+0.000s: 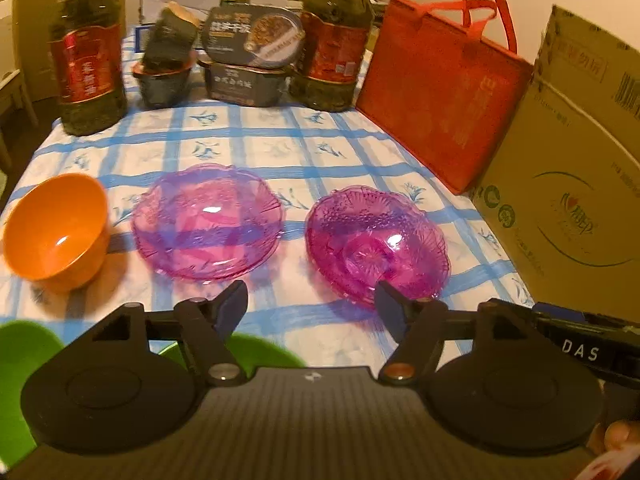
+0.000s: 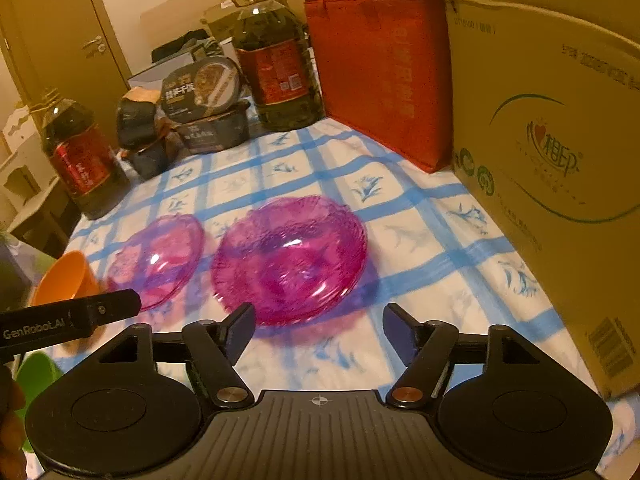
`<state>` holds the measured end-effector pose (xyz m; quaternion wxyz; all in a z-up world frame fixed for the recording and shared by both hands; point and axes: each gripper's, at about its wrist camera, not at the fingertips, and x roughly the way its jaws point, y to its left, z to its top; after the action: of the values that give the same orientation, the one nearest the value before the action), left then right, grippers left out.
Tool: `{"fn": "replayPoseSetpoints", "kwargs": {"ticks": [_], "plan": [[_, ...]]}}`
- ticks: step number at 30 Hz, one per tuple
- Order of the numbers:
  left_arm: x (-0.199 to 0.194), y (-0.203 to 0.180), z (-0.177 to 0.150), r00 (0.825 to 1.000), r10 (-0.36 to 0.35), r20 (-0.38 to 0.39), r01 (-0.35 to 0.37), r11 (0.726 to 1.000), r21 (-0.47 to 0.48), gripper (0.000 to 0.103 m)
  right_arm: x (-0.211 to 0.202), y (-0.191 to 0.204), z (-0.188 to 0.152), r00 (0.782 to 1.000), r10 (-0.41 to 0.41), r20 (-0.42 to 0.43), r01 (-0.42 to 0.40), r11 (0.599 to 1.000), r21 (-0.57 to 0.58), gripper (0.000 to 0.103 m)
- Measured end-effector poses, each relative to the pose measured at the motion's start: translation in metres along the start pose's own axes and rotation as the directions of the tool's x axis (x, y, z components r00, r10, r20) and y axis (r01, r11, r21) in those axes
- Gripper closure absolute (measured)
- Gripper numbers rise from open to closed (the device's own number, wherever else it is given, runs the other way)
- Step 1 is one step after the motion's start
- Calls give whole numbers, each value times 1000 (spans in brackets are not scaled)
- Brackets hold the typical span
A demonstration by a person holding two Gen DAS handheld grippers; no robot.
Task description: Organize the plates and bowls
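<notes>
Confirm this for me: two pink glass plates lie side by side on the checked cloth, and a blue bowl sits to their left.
Not quite. The bowl is orange, not blue, as the left wrist view shows. The rest holds: both pink plates lie side by side on the checked cloth, with the bowl to their left.

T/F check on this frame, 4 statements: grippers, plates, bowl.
1. Both grippers are open and hold nothing. True: left gripper, right gripper.
2. The two pink plates are stacked. False: left plate and right plate lie apart on the tablecloth.
3. The orange bowl sits left of the plates. True.
4. The red bag lies flat on the table. False: it stands upright beside the cardboard box.
</notes>
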<state>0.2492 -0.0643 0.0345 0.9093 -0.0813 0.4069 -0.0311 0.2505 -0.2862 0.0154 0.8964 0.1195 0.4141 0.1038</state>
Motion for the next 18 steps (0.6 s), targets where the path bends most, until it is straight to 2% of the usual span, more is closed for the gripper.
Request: {"fn": "replayPoseSetpoints", "kwargs": {"ticks": [4, 18], "plan": [[-18, 12, -12, 1000, -4, 8, 4, 999, -35, 29, -11, 11, -8, 1000, 9, 1, -9, 1000, -7, 29], [-66, 61, -34, 998, 41, 57, -36, 995, -89, 23, -29, 59, -32, 998, 55, -2, -55, 997, -45, 28]]}}
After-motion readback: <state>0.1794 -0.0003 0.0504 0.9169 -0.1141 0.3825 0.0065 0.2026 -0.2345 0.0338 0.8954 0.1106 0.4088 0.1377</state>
